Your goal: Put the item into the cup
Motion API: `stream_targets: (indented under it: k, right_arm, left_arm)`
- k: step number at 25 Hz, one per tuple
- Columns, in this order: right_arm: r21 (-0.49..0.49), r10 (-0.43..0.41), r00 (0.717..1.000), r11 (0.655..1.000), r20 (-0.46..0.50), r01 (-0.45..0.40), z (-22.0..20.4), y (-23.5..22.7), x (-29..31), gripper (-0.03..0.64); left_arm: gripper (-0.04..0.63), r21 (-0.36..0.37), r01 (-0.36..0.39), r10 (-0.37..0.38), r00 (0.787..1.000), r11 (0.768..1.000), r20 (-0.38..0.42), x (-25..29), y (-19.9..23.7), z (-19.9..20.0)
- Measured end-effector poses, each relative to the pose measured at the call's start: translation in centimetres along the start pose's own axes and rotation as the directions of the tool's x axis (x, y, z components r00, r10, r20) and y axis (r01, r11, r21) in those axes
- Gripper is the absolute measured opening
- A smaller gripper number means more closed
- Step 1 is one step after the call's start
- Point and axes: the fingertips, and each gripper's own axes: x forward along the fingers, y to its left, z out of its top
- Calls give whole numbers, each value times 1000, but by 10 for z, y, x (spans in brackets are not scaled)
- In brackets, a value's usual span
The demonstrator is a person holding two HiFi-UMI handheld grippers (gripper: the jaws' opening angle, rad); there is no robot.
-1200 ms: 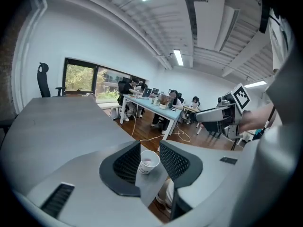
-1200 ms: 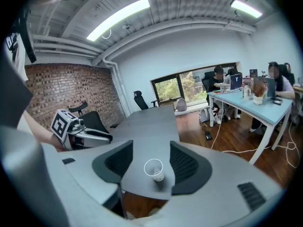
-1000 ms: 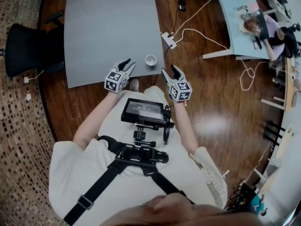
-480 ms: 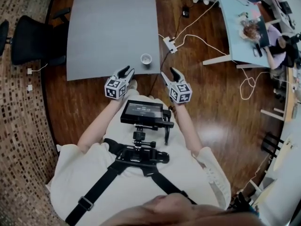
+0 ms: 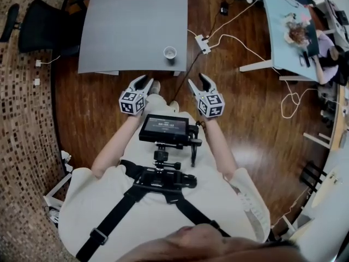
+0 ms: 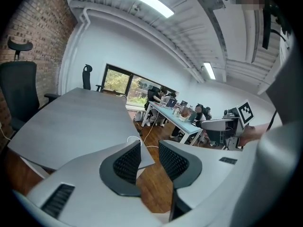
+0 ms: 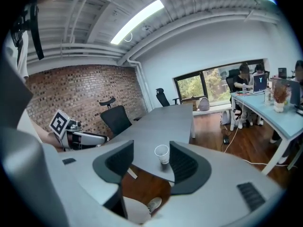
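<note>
A small white paper cup (image 5: 170,52) stands upright near the front edge of the grey table (image 5: 131,21); the right gripper view shows the cup (image 7: 162,153) beyond the jaws. My left gripper (image 5: 145,81) hangs over the wooden floor just short of the table edge, open and empty; its jaws have just been closing a little, with nothing between them (image 6: 149,148). My right gripper (image 5: 197,81) is level with it to the right, open and empty (image 7: 151,148). I see no loose item on the table or in either gripper.
A black office chair (image 5: 38,29) stands left of the table. A power strip with white cables (image 5: 203,43) lies on the floor right of it. A light blue desk (image 5: 281,31) with people is at the far right. A monitor rig (image 5: 166,130) hangs on the person's chest.
The table and cup have slid up and away in the head view. Both grippers, whose tips reached the table's front edge before, are now over the floor short of it.
</note>
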Motion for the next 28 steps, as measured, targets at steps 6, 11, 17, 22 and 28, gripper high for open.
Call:
stream_targets:
  k: [6,11,17,22,28]
  right_arm:
    - [-60,32,999,998,5,-32,-3,11,1,247]
    - [-97,25,999,995,40,-21,4,12,-3,247]
    - [-103,-8,998,995,62,15,10,16,-3,247]
    - [-97,-10,994,995,110,21,8,14,-1,247]
    - [-95,-44,994,994,99,54,30,53,54,247]
  left_arm:
    - [117,-14,-61,61,998,998,11,-16,13,-11]
    - [117,-27,-89,90,995,996,33,-22,19,-8]
    - [116,-4,-67,67,997,998,34,-21,24,6]
    - [117,46,-39,37,998,998,43,-8,14,7]
    - [117,50,16,-18,999,999,37,-7,75,34]
